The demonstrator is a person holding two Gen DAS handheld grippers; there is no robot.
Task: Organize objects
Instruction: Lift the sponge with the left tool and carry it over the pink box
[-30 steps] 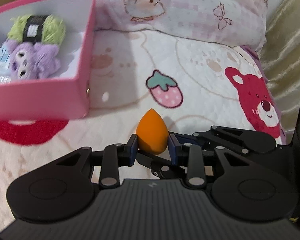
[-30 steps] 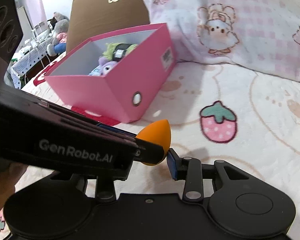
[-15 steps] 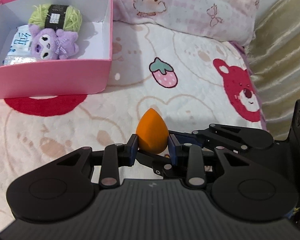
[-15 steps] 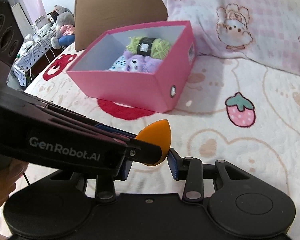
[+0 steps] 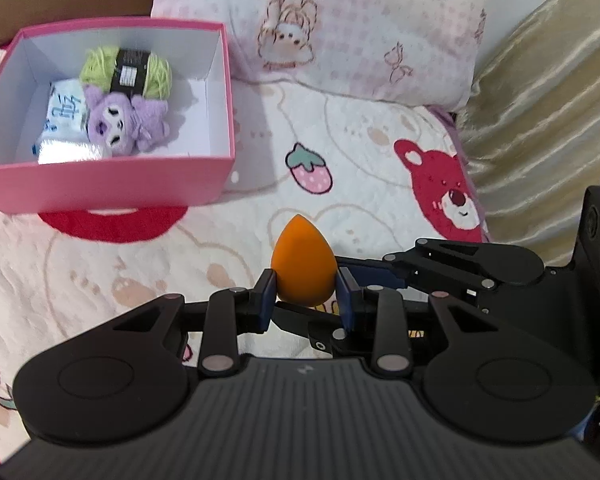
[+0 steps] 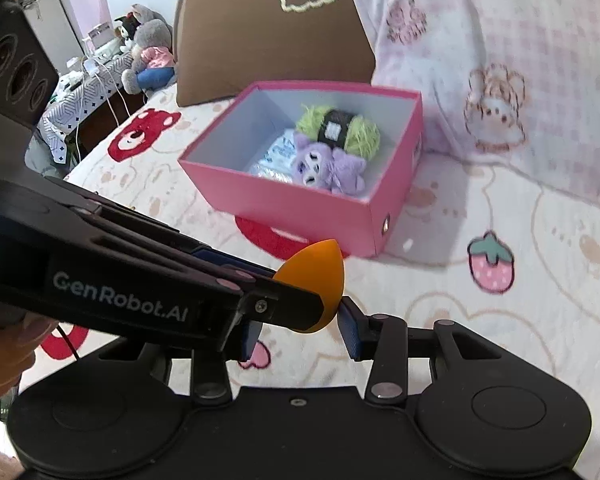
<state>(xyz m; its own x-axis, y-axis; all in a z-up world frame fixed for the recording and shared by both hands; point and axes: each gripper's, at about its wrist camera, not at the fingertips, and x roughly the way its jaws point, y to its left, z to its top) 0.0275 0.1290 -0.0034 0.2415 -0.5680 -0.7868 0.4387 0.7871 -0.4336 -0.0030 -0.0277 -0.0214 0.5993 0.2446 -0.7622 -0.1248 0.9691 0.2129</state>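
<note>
Orange sponge (image 5: 303,267), 1 teardrop, sits clamped in the left claw (image 5: 305,294) above the bed (image 5: 380,152); 1 pink box (image 5: 112,178) holds 1 green yarn ball (image 5: 126,70), 1 purple plush (image 5: 126,124) and 1 packet (image 5: 64,114). Right-wrist view: "GenRobot.AI" marks the left claw; the right claw (image 6: 300,334), just opening, flanks the sponge without gripping.

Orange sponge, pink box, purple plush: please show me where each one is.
Orange sponge (image 5: 303,267), left wrist view, middle of its body.
Pink box (image 5: 108,186), left wrist view, near outer wall.
Purple plush (image 6: 314,162), right wrist view, its face.
</note>
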